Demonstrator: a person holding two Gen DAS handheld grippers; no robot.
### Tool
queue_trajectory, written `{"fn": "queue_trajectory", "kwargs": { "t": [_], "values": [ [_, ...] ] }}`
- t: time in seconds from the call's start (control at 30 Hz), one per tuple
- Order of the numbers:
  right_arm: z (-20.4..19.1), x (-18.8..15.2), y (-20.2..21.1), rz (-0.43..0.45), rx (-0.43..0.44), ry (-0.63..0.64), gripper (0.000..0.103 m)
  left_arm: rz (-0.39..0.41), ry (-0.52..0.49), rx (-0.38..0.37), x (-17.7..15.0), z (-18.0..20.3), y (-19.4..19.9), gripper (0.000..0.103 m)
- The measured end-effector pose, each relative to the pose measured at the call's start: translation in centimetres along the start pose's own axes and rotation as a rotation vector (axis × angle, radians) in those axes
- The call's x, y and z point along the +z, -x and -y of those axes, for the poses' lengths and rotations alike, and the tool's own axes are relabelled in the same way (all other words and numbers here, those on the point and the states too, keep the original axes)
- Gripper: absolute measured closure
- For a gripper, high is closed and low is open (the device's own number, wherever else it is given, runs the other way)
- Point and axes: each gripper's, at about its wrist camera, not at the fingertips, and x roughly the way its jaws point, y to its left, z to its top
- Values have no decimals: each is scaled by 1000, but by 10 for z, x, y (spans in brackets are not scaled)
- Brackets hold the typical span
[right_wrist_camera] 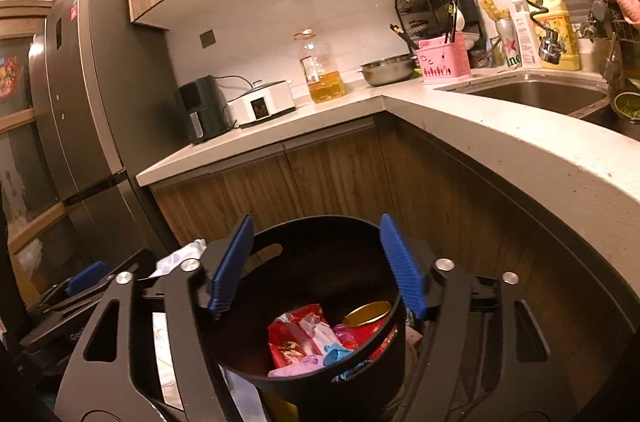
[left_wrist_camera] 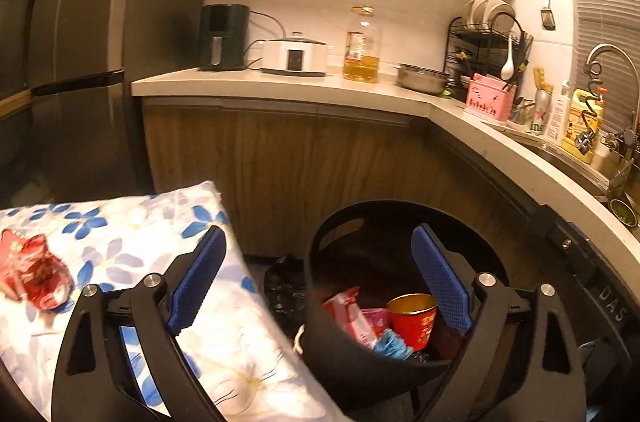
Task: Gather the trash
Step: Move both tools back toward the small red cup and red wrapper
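A black trash bin (left_wrist_camera: 340, 358) stands on the floor by the cabinets, holding a red cup (left_wrist_camera: 414, 318) and several wrappers (left_wrist_camera: 352, 314). My left gripper (left_wrist_camera: 320, 234) is open and empty, straddling the bin's near rim and the edge of a flowered cloth (left_wrist_camera: 132, 222). A crumpled red wrapper (left_wrist_camera: 34, 272) lies on that cloth at the far left. In the right wrist view my right gripper (right_wrist_camera: 317, 222) hangs open and empty above the bin (right_wrist_camera: 320, 386). The red cup (right_wrist_camera: 368, 314) and a red wrapper (right_wrist_camera: 288, 342) lie inside it.
An L-shaped counter (left_wrist_camera: 280, 86) carries an air fryer (left_wrist_camera: 222, 36), a cooker, an oil bottle (left_wrist_camera: 362, 46), a steel bowl and a dish rack. The sink (right_wrist_camera: 532, 94) is at right, a tall fridge (right_wrist_camera: 76, 102) at left. A black bag (left_wrist_camera: 284, 286) lies beside the bin.
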Motion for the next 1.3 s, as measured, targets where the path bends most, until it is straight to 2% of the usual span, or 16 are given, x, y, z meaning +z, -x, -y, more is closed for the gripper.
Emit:
{"fn": "queue_trajectory", "kwargs": {
  "t": [0.07,0.27,0.47,0.83,1.3],
  "values": [
    [-4,-3,5,-3,-8,17,29,-1,12,19,-3,-7,6,6],
    [-17,-8,26,8,-31,52,23,-21,43,79,-15,-31,27,6],
    [-27,-16,44,3,-17,48,18,-21,50,163,-28,-55,53,6],
    [-69,-45,68,-53,50,51,17,-15,73,272,-47,-101,98,6],
    [-149,-72,87,-55,158,108,17,19,138,372,-58,-165,148,6]
  ]
}}
